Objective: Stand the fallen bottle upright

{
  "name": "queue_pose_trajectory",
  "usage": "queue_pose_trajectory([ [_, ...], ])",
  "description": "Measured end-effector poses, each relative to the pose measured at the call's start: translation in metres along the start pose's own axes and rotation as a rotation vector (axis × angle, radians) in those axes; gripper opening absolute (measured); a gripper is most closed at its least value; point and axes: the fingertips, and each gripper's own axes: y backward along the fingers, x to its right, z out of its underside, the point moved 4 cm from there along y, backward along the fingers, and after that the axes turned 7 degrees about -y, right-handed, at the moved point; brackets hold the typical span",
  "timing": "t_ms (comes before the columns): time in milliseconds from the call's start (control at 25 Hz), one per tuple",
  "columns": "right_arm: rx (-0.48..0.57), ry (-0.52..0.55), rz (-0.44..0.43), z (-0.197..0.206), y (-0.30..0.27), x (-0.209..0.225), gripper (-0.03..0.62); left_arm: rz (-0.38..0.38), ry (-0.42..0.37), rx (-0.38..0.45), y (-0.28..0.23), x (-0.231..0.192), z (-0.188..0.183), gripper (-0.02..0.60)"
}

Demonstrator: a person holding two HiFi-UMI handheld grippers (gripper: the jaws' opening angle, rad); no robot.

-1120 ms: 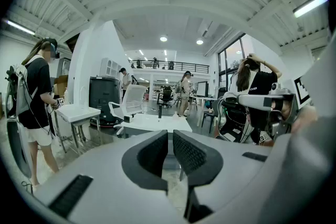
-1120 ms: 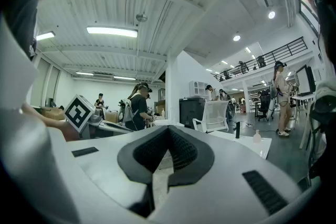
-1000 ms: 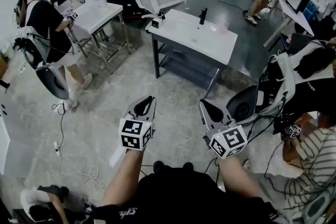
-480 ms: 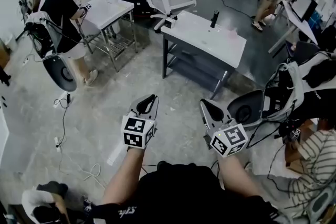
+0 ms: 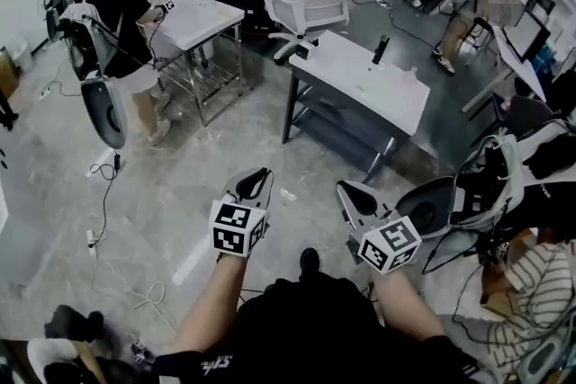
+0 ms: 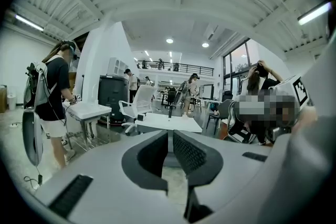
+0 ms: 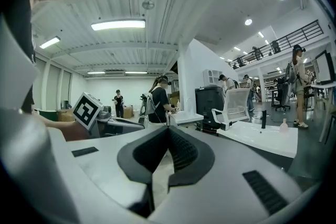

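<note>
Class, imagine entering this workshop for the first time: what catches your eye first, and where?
Two grey hand-held tools with black-and-white marker cubes, the left tool and the right tool, both shut and empty, fill the lower centre of the head view. Beyond them stands a white rectangular table with a slim dark upright object on it, a white mesh office chair behind.
</note>
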Motion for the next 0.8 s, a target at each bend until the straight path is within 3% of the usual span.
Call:
queue_pose_trajectory([
  [280, -0.032, -0.054, -0.025, 0.009, -0.03, 0.033, 0.014, -0.031, 0.011, -0.044, -0.033, -0.02, 0.005, 0.044],
  [800, -0.079, -0.177, -0.034, 0.016, -0.108, 0.21, 0.014, -0.048, 0.018, -0.135, -0.212, -0.055, -0.009, 0.044],
])
